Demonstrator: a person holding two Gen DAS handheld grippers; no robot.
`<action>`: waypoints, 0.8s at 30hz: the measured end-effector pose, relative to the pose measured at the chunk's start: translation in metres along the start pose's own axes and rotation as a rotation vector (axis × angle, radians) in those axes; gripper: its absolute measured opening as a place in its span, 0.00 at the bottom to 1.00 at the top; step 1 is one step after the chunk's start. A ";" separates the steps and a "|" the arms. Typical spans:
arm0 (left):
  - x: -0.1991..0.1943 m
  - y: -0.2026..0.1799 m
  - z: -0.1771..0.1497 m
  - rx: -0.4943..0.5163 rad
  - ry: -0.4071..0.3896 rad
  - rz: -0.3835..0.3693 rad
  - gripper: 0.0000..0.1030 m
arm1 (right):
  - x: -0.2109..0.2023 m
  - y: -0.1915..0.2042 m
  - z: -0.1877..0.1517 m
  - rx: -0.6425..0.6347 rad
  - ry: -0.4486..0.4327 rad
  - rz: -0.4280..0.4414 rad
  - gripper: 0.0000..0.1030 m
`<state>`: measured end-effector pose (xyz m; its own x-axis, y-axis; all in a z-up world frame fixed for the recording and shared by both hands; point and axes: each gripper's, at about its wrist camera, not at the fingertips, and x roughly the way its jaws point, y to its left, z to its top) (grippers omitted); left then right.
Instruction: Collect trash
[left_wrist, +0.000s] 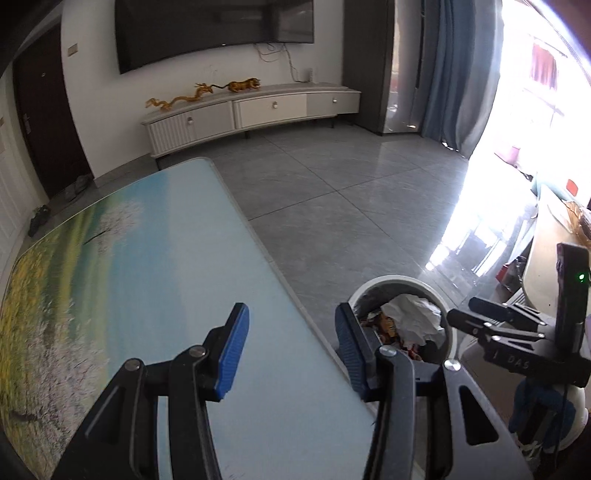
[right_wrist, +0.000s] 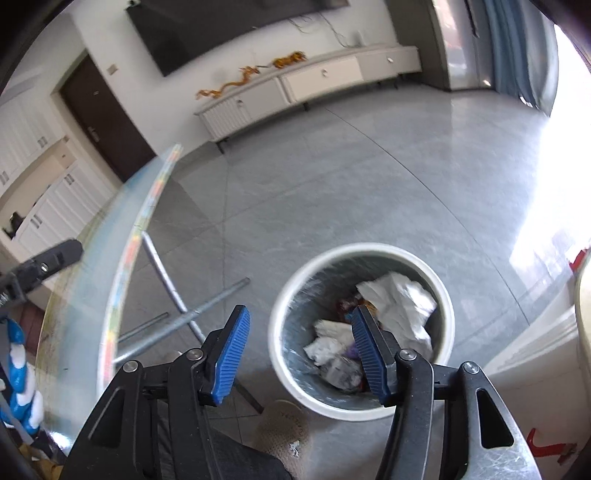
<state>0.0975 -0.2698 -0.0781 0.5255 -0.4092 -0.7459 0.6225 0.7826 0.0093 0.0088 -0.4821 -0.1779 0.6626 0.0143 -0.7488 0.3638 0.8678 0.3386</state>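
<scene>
The left claw (left_wrist: 291, 350) stood with its blue-padded jaws apart and nothing between them, poised above the near edge of the worktop (left_wrist: 147, 258), whose top bore a printed scene of sky, blossom and yellow field. Just beyond that edge, down on the grey tiled floor (left_wrist: 332, 206), stood the round white trash bin (left_wrist: 402, 282), holding crumpled white paper (left_wrist: 413, 314) and some coloured wrappers (left_wrist: 384, 325). The right claw (right_wrist: 301, 350) hung over the floor beside the bin's rim (right_wrist: 288, 306), its jaws wide and empty, one blue pad (right_wrist: 365, 354) showing in front of the bin's mouth. From that wrist the bin's grey inside showed more crumpled paper (right_wrist: 399, 299) and a second paler wad (right_wrist: 332, 343) lower down. Left of the bin the worktop's metal legs (right_wrist: 166, 280) crossed under its edge, and a pale slipper (right_wrist: 284, 428) lay on the tiles just before the bin. A long white TV cabinet (left_wrist: 251, 110) stood against the far wall, well apart from everything.
</scene>
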 end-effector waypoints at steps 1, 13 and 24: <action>-0.006 0.010 -0.004 -0.015 -0.006 0.017 0.45 | -0.004 0.011 0.003 -0.021 -0.012 0.010 0.60; -0.108 0.121 -0.052 -0.185 -0.169 0.340 0.60 | -0.034 0.166 0.012 -0.284 -0.105 0.135 0.78; -0.158 0.187 -0.083 -0.316 -0.254 0.494 0.66 | -0.051 0.249 0.012 -0.392 -0.220 0.095 0.98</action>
<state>0.0829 -0.0194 -0.0134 0.8521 -0.0331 -0.5224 0.0911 0.9921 0.0858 0.0732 -0.2728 -0.0490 0.8200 0.0339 -0.5713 0.0477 0.9907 0.1271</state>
